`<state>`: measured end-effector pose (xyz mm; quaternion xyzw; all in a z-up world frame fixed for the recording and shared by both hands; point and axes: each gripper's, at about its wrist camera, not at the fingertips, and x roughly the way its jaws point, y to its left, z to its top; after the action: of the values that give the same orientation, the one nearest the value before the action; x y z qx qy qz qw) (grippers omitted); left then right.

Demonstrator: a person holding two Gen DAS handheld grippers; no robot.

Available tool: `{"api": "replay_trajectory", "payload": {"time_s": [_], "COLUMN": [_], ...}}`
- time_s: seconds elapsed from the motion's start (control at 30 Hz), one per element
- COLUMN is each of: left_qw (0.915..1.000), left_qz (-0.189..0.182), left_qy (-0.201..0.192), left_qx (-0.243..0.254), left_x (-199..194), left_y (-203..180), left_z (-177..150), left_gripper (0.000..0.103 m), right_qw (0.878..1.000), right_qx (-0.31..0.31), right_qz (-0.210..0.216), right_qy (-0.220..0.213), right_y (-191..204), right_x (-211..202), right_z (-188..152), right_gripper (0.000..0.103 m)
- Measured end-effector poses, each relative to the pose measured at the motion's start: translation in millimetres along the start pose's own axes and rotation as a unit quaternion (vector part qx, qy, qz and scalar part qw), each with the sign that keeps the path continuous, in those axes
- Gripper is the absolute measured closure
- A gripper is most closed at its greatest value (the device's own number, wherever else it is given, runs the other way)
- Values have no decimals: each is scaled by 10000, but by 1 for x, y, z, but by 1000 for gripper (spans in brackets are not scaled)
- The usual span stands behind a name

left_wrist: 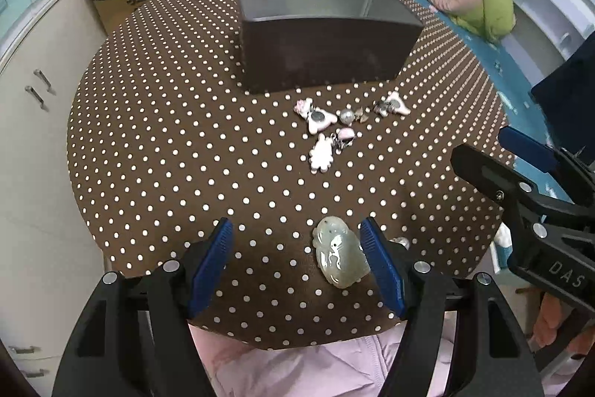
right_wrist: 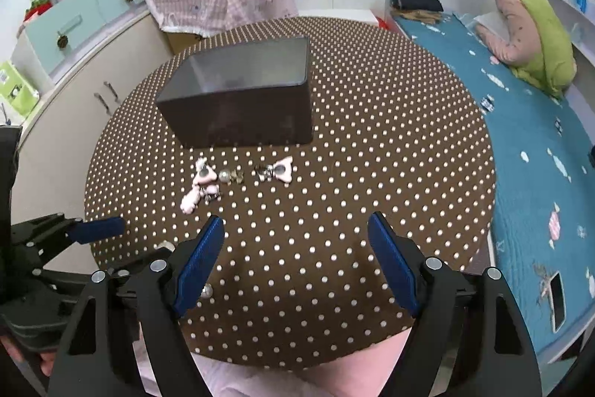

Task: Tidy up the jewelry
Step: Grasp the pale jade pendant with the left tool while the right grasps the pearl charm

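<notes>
Left wrist view shows the left gripper [left_wrist: 295,248] spread wide over a pale green pendant [left_wrist: 340,253], which lies between its fingers, close against the right one, long axis running roughly along them. The right gripper [right_wrist: 295,248], also spread, holds nothing and sits farther off. The dark box [left_wrist: 319,28] waits beyond the small charms [left_wrist: 334,125].

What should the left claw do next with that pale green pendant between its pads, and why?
Probably shift the left claw slightly right, then close. It is open, and the jade pendant lies on the dotted tablecloth between the pads, close to the right one. The dark box stands open beyond the pink charms. The right claw is open and empty.
</notes>
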<state>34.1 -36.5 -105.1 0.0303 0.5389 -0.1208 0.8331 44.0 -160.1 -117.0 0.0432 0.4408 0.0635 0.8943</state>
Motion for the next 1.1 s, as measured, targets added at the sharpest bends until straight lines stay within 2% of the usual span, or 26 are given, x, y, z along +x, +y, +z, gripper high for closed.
{"api": "replay_trajectory", "payload": {"time_s": [0.07,0.17,0.23,0.3,0.37,0.4,0.53,0.77,0.9,1.1], "left_qw": [9998,9996,9994,9983,9981,9983,9995,9999,9997,9994], "left_qz": [178,182,77,299,306,282,32,12,57,5], "left_qy": [46,1,27,-13,-62,-63,-37,-126,-238,-319], "left_qx": [70,198,351,492,531,510,326,52,-69,-131], "left_x": [5,5,7,7,5,4,2,1,-2,-10], "left_y": [-4,-10,-16,-22,-24,-23,-10,14,28,48], "left_z": [-1,-3,-4,-6,-5,-4,1,18,24,23], "left_gripper": [34,36,50,64,78,82,85,85,85,85], "right_qw": [10000,9998,9997,9996,9997,9996,9986,9962,9935,9887], "right_qx": [16,69,125,120,35,-36,-216,-407,-467,-801], "right_qz": [-61,-104,-91,-74,10,110,389,672,921,1082], "right_qy": [70,162,213,237,244,263,301,372,476,658], "right_y": [-1,-6,-9,-9,-4,0,14,34,39,44], "right_x": [5,10,14,16,18,20,24,32,30,17], "right_z": [-2,-2,-2,-1,2,2,5,13,12,-9], "right_gripper": [26,26,26,26,26,26,26,26,32,33]}}
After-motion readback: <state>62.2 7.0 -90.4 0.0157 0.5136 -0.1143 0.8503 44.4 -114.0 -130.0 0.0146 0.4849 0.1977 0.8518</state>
